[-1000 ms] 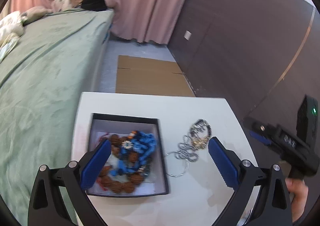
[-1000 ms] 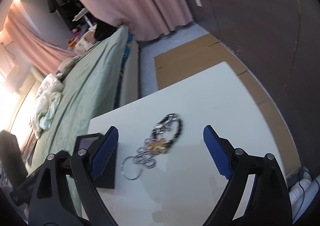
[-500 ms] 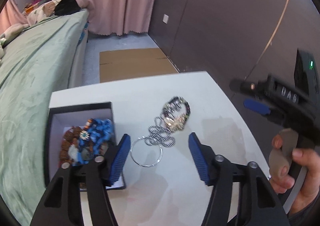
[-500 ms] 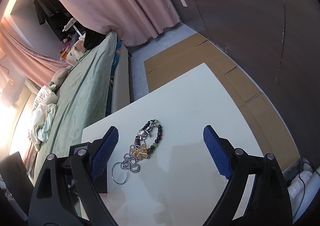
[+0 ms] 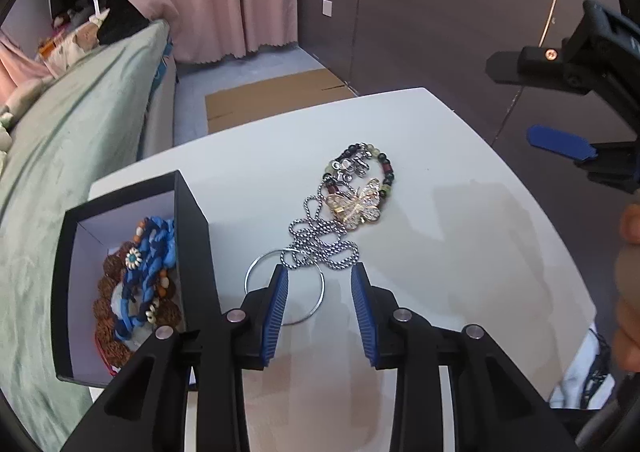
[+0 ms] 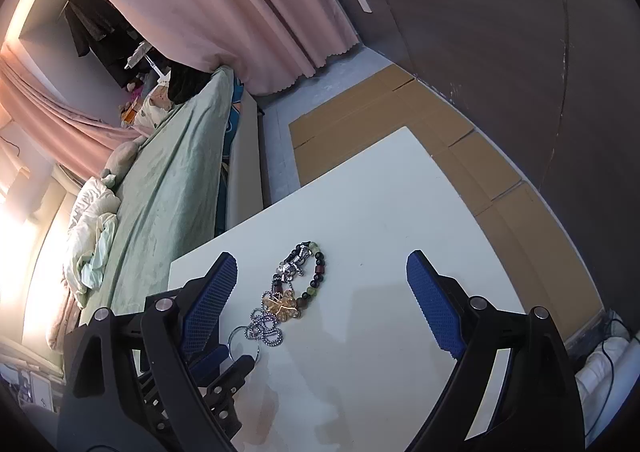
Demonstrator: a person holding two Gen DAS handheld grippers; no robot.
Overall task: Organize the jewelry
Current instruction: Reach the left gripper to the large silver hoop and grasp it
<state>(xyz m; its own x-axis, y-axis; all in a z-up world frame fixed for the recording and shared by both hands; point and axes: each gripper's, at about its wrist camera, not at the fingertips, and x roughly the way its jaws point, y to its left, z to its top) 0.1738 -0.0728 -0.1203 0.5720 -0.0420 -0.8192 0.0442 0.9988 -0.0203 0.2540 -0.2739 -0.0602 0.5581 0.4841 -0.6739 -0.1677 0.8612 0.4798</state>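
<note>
Over the silver ring point(image 5: 285, 285), left gripper point(image 5: 320, 284) closing (nothing pinched).

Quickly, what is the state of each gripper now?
Left gripper: closing over the thin silver ring and silver ball chain, pads not yet pressing.
Right gripper: wide open, holding nothing.

Table point(image 5: 460, 180): smooth white top, semi-matt w/ soft glare. Box point(image 5: 192, 228): matt black outside, white paper-like lining. Hoop point(image 5: 256, 268) – thin shiny metal wire. Chain point(image 5: 320, 240): polished ball-link metal. Butterfly point(image 5: 356, 204): gold-tone filigree metal, sparkly. Bracelet point(image 5: 386, 168) – glossy beads, dark & pale green. In box: blue cord point(image 5: 156, 248), woven; brown beads point(image 5: 108, 264), rough & knobbly. Left gripper point(image 5: 320, 280): matt black plastic, ribbed blue pads point(image 5: 278, 304), metal screws. Bedspread point(image 6: 176, 168) – soft green cloth. Curtain point(image 6: 240, 0): pink fabric. Floor cardboard point(image 6: 360, 108), matt brown.
</note>
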